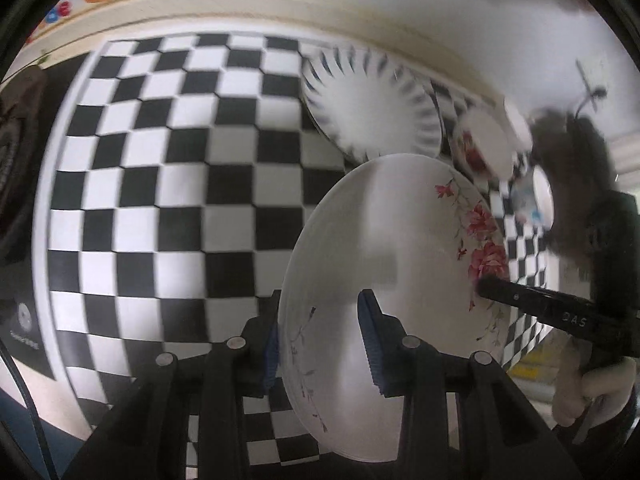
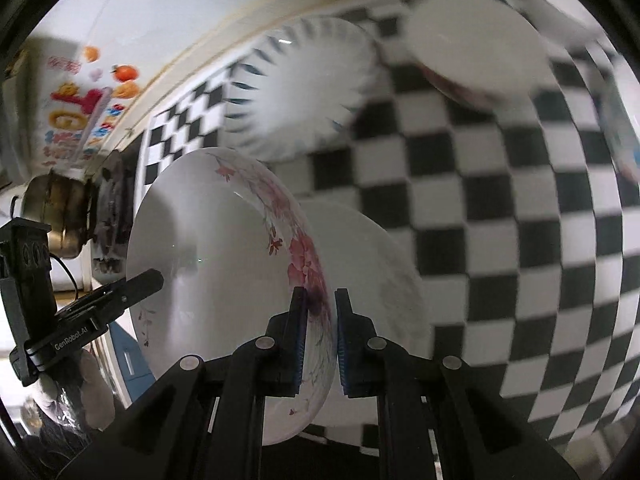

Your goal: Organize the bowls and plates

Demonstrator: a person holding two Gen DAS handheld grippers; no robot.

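Midway through sorting, both grippers pinch opposite rims of a floral plate (image 1: pixel 400 248), centre frame above the checkered mat (image 1: pixel 160 184): left gripper (image 1: pixel 320 344), right gripper (image 2: pixel 320 336). Next likely: stacking it with a matching plate.

Two grippers are in view: the left gripper (image 1: pixel 320 344) and the right gripper (image 2: pixel 320 340). Plates number three: one floral plate (image 1: pixel 400 248) held on edge, one plain white plate (image 2: pixel 372 264) behind it, and one plate with dark rim strokes (image 1: pixel 372 108). One small floral dish (image 1: pixel 484 144) lies nearby. One checkered mat (image 1: pixel 180 160) is visible.
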